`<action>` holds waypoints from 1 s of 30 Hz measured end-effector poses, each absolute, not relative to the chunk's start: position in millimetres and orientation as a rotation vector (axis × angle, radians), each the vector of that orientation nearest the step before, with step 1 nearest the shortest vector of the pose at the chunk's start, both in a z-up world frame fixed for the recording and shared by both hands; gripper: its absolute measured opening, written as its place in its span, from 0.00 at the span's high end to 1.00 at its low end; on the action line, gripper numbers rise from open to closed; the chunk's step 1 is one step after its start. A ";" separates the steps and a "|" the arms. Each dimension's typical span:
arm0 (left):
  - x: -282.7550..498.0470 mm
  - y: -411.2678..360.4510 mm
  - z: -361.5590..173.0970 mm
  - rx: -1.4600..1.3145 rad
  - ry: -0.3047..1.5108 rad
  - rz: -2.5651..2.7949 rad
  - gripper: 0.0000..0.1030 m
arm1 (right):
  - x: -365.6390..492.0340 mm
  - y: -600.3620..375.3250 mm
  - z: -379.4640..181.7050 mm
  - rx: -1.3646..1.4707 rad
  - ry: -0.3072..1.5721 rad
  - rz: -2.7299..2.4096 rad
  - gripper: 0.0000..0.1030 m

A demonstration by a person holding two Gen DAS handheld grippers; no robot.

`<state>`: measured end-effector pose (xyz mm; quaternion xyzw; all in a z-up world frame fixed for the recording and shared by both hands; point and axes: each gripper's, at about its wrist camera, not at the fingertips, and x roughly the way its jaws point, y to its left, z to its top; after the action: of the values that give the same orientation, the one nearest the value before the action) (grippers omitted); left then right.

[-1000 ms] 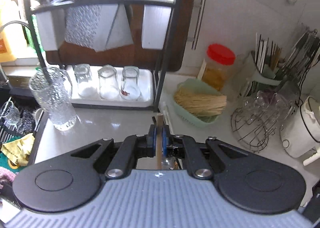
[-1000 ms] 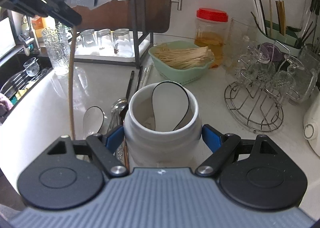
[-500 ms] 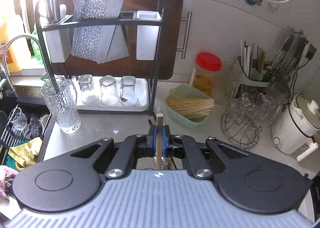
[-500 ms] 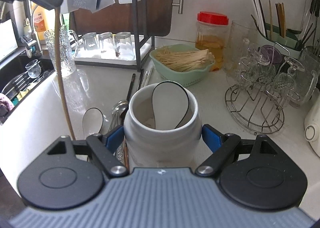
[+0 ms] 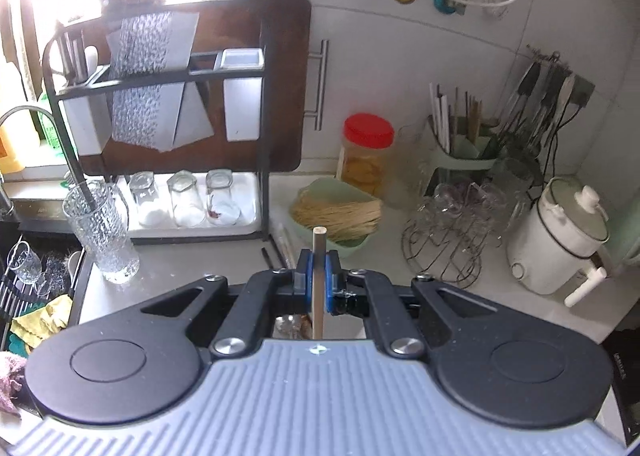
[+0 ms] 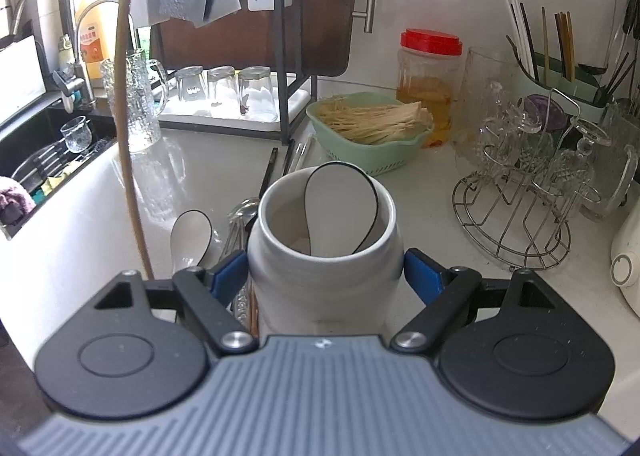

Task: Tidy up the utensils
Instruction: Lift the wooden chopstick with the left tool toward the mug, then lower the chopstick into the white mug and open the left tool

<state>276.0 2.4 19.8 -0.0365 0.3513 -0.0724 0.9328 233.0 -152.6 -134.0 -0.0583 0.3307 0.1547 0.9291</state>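
My left gripper [image 5: 317, 270] is shut on a wooden chopstick [image 5: 319, 252] that stands upright between its blue pads. In the right wrist view the same chopstick [image 6: 128, 136] hangs at the left, its tip low beside my right gripper. My right gripper [image 6: 325, 274] is shut on a white ceramic jar [image 6: 320, 296] on the counter. A white spoon with a black rim [image 6: 340, 208] leans inside the jar. Left of the jar lie another white spoon [image 6: 190, 232], several metal spoons [image 6: 240, 216] and dark chopsticks [image 6: 270, 172].
A green basket of noodles [image 6: 368, 136] and a red-lidded jar [image 6: 430, 72] stand behind the white jar. A wire rack of glasses [image 6: 520, 196] is at the right, a dish rack [image 6: 224, 92] and glass pitcher [image 6: 132, 104] at the left, beside the sink [image 6: 48, 160].
My left gripper has risen with the chopstick, and its body has slid out of the top of the right wrist view. The right gripper and the jar have not moved.
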 end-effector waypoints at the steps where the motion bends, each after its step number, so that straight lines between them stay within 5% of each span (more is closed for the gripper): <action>1: 274.3 0.6 23.5 -0.073 0.709 -0.149 0.93 | 232.8 -152.0 -134.5 -0.123 0.675 0.318 0.16; 19: 276.0 -43.3 82.6 -0.090 0.548 -0.235 0.93 | 227.7 -152.8 -134.1 -0.122 0.664 0.328 0.16; 30: 300.4 -68.9 44.0 -0.012 0.662 -0.298 0.93 | 226.7 -152.4 -134.8 -0.120 0.660 0.329 0.16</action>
<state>300.4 -68.9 44.0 -0.0057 0.3236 -0.1457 0.9349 226.7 -152.4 -134.8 -0.0588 0.3225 0.1606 0.9310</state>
